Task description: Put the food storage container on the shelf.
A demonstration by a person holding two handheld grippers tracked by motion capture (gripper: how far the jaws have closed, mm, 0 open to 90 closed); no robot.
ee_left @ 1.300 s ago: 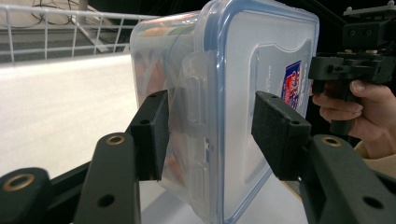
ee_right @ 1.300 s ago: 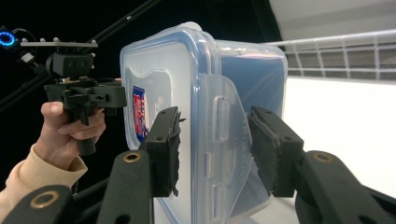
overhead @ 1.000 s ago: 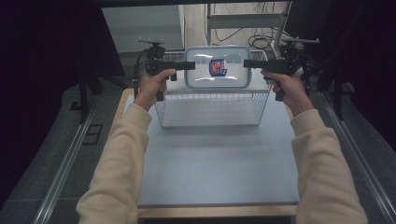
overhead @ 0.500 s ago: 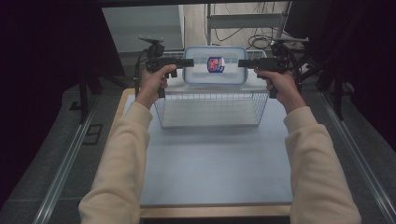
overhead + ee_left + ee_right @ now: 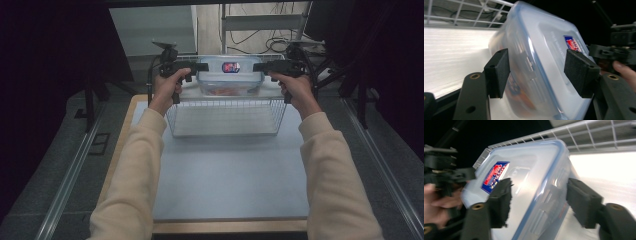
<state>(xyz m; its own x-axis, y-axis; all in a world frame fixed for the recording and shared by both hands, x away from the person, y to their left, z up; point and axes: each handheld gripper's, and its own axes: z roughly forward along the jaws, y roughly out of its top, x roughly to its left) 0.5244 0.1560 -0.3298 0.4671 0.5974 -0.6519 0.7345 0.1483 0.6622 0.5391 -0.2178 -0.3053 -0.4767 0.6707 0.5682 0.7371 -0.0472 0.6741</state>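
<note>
The lidded plastic food container (image 5: pixel 229 76) now sits in the far part of the wire basket (image 5: pixel 225 118) on the table (image 5: pixel 230 185), placement seemingly done, as the left hand-held gripper (image 5: pixel 202 66) and right hand-held gripper (image 5: pixel 259 67), jaws just opening, flank its ends without pressing, leaving only withdrawal.
</note>
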